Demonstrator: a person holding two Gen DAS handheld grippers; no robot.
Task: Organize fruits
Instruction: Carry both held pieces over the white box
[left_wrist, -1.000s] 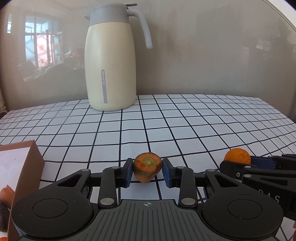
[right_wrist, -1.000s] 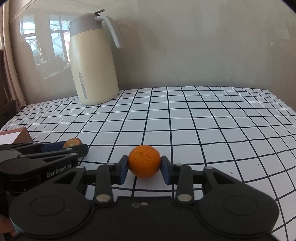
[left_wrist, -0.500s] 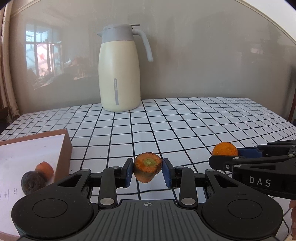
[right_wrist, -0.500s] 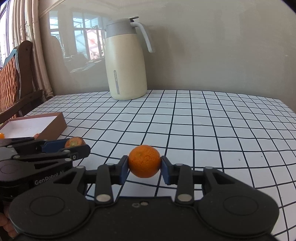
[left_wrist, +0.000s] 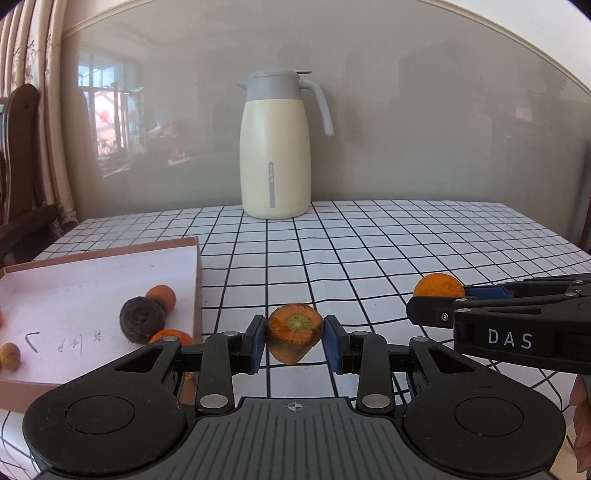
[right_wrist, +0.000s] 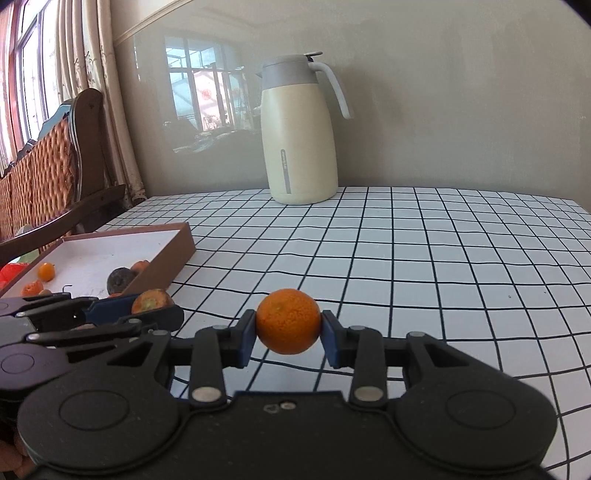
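Now each gripper's pads clamp fruit: left gripper (left_wrist: 294, 341) carrot top (left_wrist: 294, 332), right gripper (right_wrist: 289, 338) orange (right_wrist: 288, 320).

— Left wrist view: mounted low behind the left gripper (left_wrist: 294, 341), looking forward along its fingers, angled slightly down over the checked table (left_wrist: 369, 251) toward the jug (left_wrist: 275, 147) at the far wall.

— And the right wrist view?

— Same setup behind the right gripper (right_wrist: 288, 334), facing much the same way, close above the tabletop.

— Shared?

— Jug, table, the box (left_wrist: 92, 280) at left, plus each other's gripper at the frame edge.
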